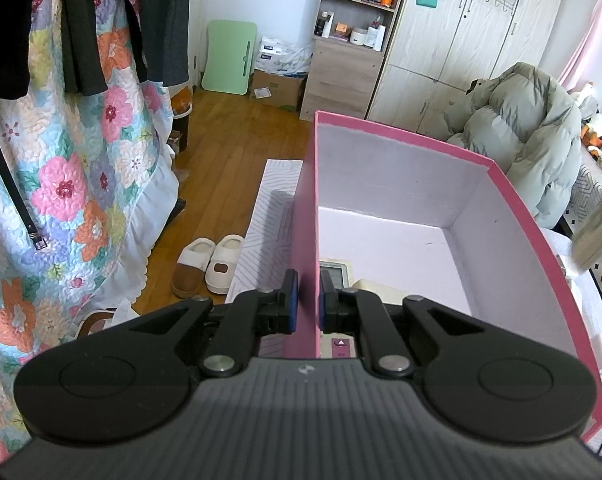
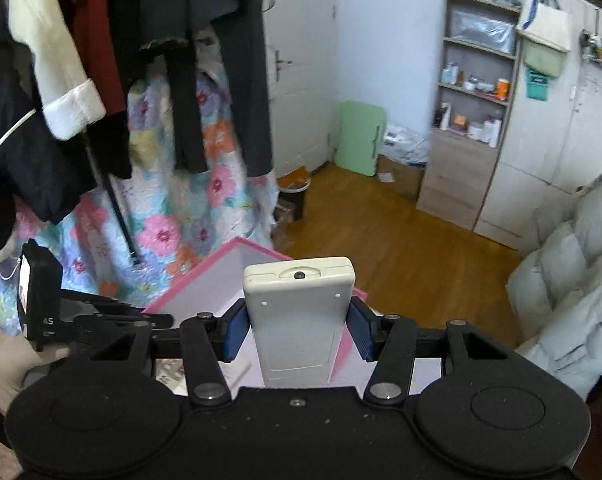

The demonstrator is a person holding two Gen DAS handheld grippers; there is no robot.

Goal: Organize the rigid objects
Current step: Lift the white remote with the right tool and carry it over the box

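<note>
A pink box (image 1: 513, 216) with a pale lilac inside fills the right half of the left wrist view. My left gripper (image 1: 308, 300) is shut on the box's near-left wall, one blue pad on each side. Inside the box, near the gripper, lies a white remote (image 1: 335, 272) with a small screen, partly hidden. In the right wrist view my right gripper (image 2: 299, 330) is shut on a white remote control (image 2: 299, 316), back side up, held above the pink box (image 2: 205, 284). The left gripper's body (image 2: 41, 300) shows at the left edge.
A floral quilt (image 1: 81, 184) and dark hanging clothes (image 2: 161, 60) stand to the left. Slippers (image 1: 209, 264) sit on the wooden floor below. A puffy jacket (image 1: 533, 140) lies to the right. A shelf unit (image 2: 469, 120) and wardrobe stand at the back wall.
</note>
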